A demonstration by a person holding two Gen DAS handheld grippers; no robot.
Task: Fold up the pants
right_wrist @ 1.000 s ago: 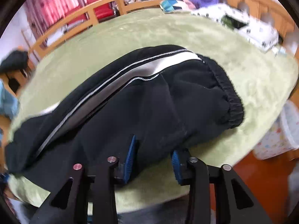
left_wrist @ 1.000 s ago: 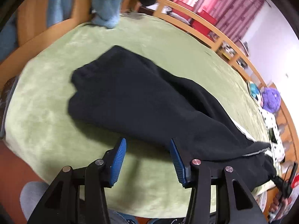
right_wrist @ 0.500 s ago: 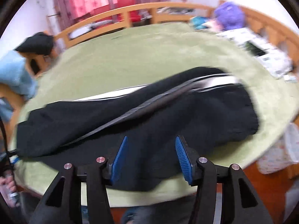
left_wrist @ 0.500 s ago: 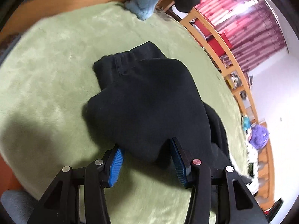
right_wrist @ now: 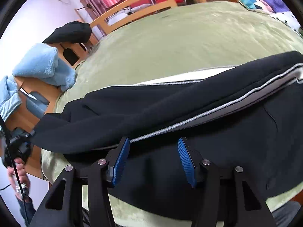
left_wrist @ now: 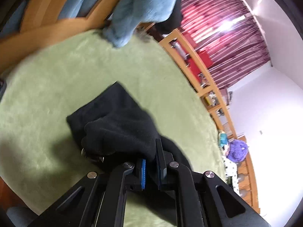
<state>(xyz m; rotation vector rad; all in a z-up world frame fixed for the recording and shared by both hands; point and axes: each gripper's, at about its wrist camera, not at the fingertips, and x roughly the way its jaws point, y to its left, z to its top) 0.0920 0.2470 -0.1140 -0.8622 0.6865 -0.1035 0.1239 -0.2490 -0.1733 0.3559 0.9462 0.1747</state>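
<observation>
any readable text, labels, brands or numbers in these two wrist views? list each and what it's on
None readable.
Pants: grey-white side stripe only, no logo or tag showing.
Left tongs and right tongs: blue ribbed pads, no markings.
Shelf clutter by the curtain: too small and blurred to read.
Patterned cloth at the bed's far end: spots, no lettering that can be made out.

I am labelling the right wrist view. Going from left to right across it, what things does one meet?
The person's hand with the left gripper → light blue towel → black garment on the bed frame → black pants → spotted fabric.
</observation>
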